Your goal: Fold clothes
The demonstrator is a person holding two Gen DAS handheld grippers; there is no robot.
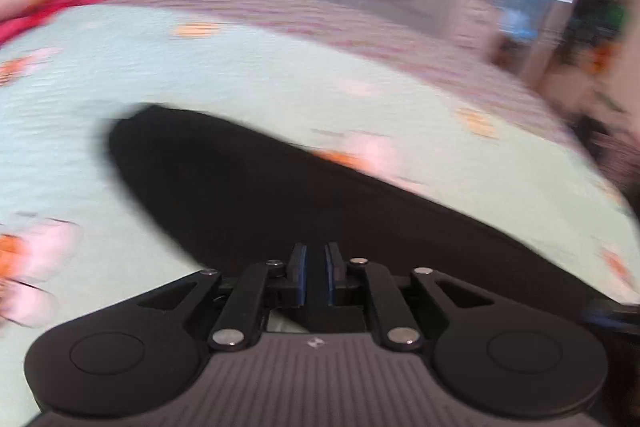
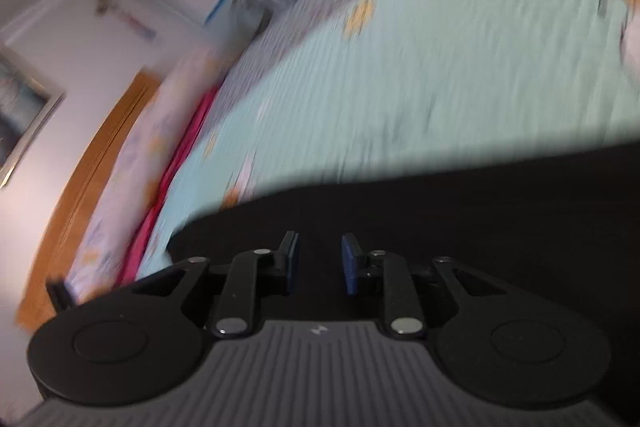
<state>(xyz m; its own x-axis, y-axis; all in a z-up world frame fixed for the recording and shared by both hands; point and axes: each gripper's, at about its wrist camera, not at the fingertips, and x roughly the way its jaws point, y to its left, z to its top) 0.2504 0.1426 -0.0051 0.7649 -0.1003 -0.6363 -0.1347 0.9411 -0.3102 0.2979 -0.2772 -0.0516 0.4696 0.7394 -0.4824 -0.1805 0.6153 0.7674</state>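
Both tools are slightly open and empty: left tool (image 1: 316, 259), right tool (image 2: 320, 255), over the black garment (image 1: 248, 187) on the bed (image 1: 200, 75). I judge one fold is just released; next I must take a new edge.

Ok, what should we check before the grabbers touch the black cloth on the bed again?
1. Left gripper empty: ok, narrow gap between its pads, nothing in it.
2. Right gripper empty: ok, jaws apart, nothing between them.
3. Black fabric garment lies on the mint-green patterned bedspread: ok.
4. Garment flat, without wrinkles: cannot tell, too blurred.
5. Garment edge findable: ok, a rounded end shows in the left view.
6. Pictures sharp enough to aim: not ok.
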